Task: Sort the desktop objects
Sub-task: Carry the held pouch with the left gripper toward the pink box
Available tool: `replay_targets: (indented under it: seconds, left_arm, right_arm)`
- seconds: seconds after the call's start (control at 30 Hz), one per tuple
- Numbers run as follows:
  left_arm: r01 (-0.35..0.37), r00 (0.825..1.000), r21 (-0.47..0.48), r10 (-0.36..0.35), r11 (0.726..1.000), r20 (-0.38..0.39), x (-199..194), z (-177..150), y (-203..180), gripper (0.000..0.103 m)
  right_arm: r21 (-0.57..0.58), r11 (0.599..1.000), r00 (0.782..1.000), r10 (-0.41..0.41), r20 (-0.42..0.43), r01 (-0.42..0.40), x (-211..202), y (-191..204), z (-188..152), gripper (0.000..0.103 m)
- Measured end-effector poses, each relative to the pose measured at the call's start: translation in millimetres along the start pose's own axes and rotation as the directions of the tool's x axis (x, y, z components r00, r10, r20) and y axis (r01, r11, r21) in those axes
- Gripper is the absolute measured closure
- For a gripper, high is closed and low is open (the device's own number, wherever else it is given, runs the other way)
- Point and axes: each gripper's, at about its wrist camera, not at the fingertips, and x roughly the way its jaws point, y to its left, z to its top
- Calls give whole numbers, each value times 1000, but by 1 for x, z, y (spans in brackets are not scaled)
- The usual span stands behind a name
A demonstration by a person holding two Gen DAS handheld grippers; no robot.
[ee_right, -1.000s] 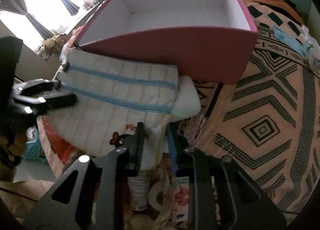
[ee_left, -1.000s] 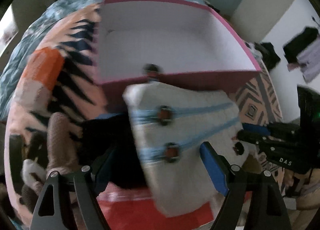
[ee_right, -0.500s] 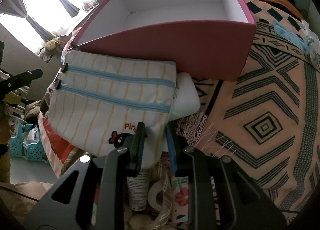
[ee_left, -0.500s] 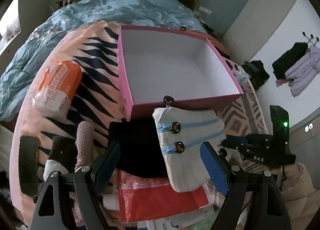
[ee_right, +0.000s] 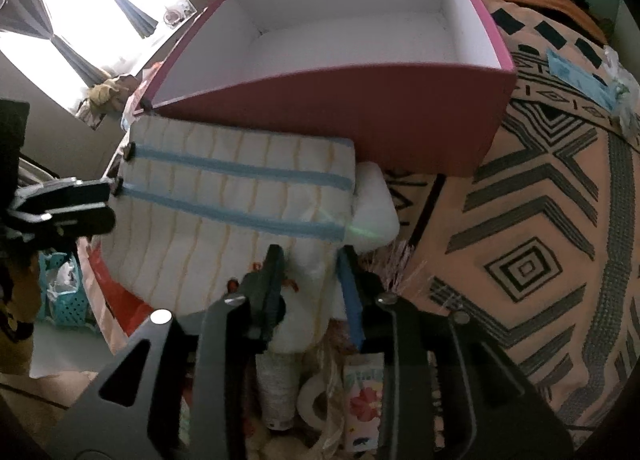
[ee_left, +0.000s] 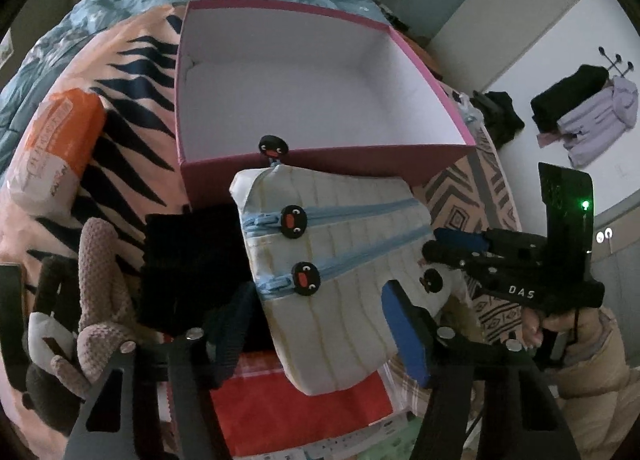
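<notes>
We see the striped zip pouch [ee_right: 240, 212] with one corner between the jaws of the right gripper [ee_right: 310, 284], which have just been opening, so we cannot tell if the pads still press it. The left gripper [ee_left: 316, 324] has just been closing, jaws half-wide around the pouch's zipper end, not touching. Ahead of both jaws stands the open pink box [ee_left: 320, 88]; a black cloth [ee_left: 188, 256] lies left of the left jaws.

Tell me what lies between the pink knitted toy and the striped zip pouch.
A black fabric item lies between the knitted toy and the striped pouch. Only the left wrist view shows this; the right wrist view does not take in that stretch.
</notes>
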Motion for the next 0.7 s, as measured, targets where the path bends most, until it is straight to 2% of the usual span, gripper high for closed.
replay_targets:
  seconds: [0.07,0.2,0.33,0.47,0.57,0.63,0.7]
  left_arm:
    - [4,1000,-12,-4,1000,-10,3,0,1,43]
    - [-29,999,-14,29,999,-27,10,-3,-3,44]
    - [-74,997,-14,74,997,-13,8,-2,-12,44]
    - [-122,992,4,122,993,11,4,0,-18,44]
    - [-121,993,2,121,993,-9,9,1,-15,43]
    - [-165,986,-5,165,986,-28,14,1,-11,42]
    - [-164,986,-22,163,986,-29,11,-3,-5,42]
  right_arm:
    - [6,1000,1000,12,-4,-12,3,-1,3,62]
    - [-14,1000,999,26,-20,-27,6,1,5,62]
    - [-11,999,999,32,-7,-32,2,2,3,67]
    - [4,998,998,59,30,-59,-10,3,2,67]
    - [-4,999,999,39,27,-39,-9,3,2,69]
    - [19,999,999,46,17,-46,-6,-2,1,71]
    - [30,999,999,35,6,-35,-2,-2,2,71]
